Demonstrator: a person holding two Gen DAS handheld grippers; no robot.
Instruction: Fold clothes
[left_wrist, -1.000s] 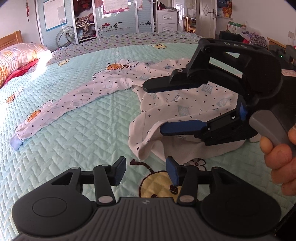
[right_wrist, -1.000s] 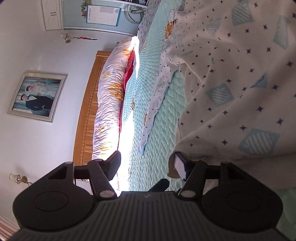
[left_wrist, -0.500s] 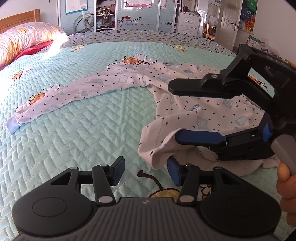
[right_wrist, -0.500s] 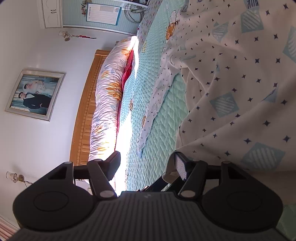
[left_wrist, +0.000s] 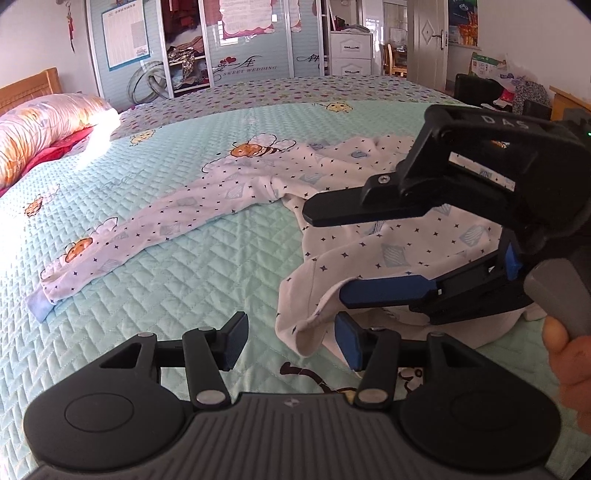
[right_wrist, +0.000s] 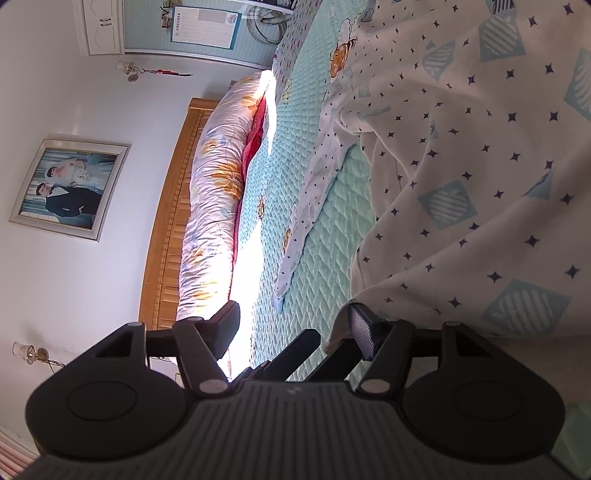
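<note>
The white pajama top (left_wrist: 369, 236) lies on the green bed cover (left_wrist: 184, 280), its long sleeve (left_wrist: 155, 229) stretched far out to the left. Near its crumpled front edge, the left gripper (left_wrist: 291, 343) is spread wide and holds nothing. On the right, the right gripper (left_wrist: 328, 254) is turned sideways, also spread, with the cloth's edge between its two fingers.

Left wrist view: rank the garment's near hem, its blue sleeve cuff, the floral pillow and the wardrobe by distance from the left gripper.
1. Near hem, right by the left gripper.
2. Blue sleeve cuff, left on the bed.
3. Floral pillow, far left.
4. Wardrobe, back wall.
</note>
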